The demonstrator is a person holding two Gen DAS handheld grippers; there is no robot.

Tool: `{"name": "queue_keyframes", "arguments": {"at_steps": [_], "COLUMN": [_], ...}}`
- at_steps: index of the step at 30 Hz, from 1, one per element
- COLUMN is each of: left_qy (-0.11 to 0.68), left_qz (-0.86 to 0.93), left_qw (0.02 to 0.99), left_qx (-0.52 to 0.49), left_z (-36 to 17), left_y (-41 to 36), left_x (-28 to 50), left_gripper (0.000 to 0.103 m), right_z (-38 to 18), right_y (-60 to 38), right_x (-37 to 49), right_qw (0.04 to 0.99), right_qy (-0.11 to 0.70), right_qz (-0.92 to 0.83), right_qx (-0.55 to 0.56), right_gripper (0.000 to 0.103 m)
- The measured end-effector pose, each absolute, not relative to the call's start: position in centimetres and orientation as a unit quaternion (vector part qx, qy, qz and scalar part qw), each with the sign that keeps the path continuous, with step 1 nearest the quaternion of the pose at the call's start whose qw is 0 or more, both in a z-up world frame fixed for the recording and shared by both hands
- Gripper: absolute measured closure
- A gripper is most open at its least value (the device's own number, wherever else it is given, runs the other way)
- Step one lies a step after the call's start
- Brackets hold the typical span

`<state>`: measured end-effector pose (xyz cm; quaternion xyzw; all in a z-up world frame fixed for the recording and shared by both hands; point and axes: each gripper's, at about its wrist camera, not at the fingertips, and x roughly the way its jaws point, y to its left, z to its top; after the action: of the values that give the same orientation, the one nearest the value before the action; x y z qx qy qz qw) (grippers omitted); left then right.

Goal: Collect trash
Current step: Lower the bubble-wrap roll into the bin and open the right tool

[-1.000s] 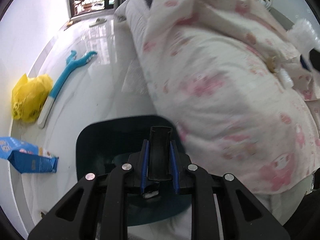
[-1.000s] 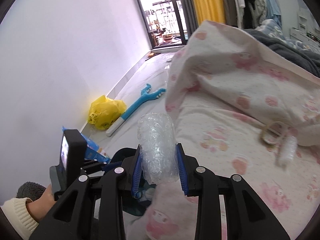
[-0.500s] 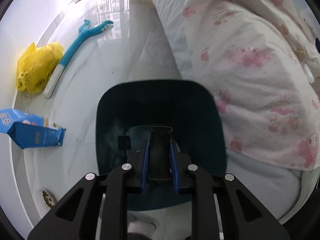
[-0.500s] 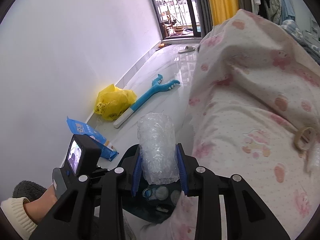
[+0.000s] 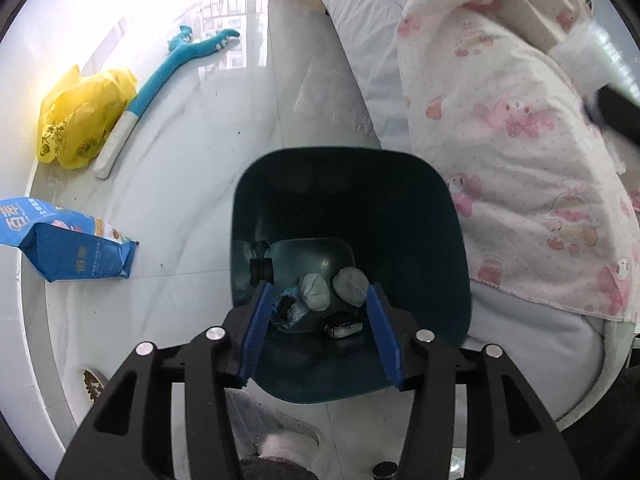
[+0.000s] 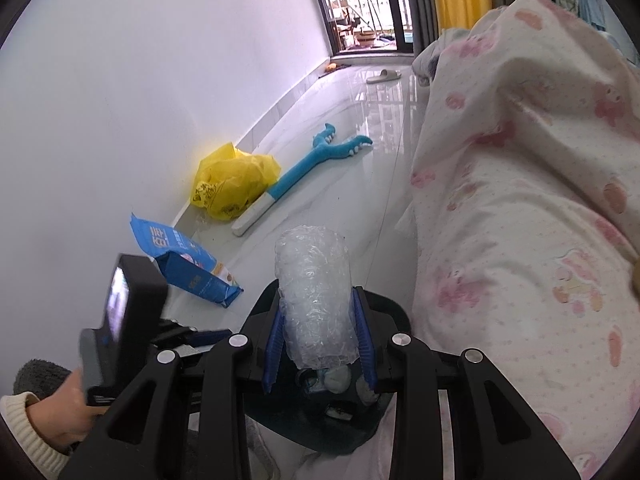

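Note:
A dark teal trash bin (image 5: 440,240) stands on the white floor beside the bed, with crumpled wads and scraps (image 5: 320,292) at its bottom. My left gripper (image 5: 318,292) is open and empty, its blue pads over the bin's near rim. My right gripper (image 6: 318,308) is shut on a wad of clear bubble wrap (image 6: 314,280) and holds it above the bin (image 6: 384,308). The bubble wrap and right gripper also show at the right edge of the left wrist view (image 5: 596,52).
A blue snack bag (image 5: 64,240), a yellow plastic bag (image 5: 80,116) and a blue toy stick (image 5: 160,84) lie on the floor by the wall. The bed with a pink-print quilt (image 5: 520,120) fills the right side. A slipper (image 6: 384,76) lies far back.
My left gripper has let go of the bin rim and opened. The bin now stands on the floor. My right gripper has carried the bubble wrap from over the bed to above the bin.

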<state>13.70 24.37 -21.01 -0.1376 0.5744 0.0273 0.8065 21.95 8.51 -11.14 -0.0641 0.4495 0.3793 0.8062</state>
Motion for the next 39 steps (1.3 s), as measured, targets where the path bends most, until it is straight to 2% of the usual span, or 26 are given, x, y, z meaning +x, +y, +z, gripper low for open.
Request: {"name": "queue_keyframes", "arguments": {"at_steps": [9,37,39], "left_qy": [0.533,0.424,0.413], "left_qz": [0.043,0.052,0.053], "left_qw": [0.832,0.894,0.899], "left_qx": [-0.147,-0.137,-0.136], "left_z": [-18.3,-10.1,-9.5], "left_y": [26.8,29.5,29.8], "left_x": [12.3,9.0,8.7], "left_gripper": [0.040,0.037,0.036], "right_z": [-14.1,-22.7,-23.2], "right_y": [11.0,16.4,16.5], "right_x": [21.7,20.5,20.5], "right_qw": [0.789,0.734,0.731], "right_qy": [0.481,0.563,0.568], "right_qz": [0.372,0.338,0.336], "right_qx": [-0.084,-0.172,-0.175], "right_gripper": [0.070,0.070,0.067]}}
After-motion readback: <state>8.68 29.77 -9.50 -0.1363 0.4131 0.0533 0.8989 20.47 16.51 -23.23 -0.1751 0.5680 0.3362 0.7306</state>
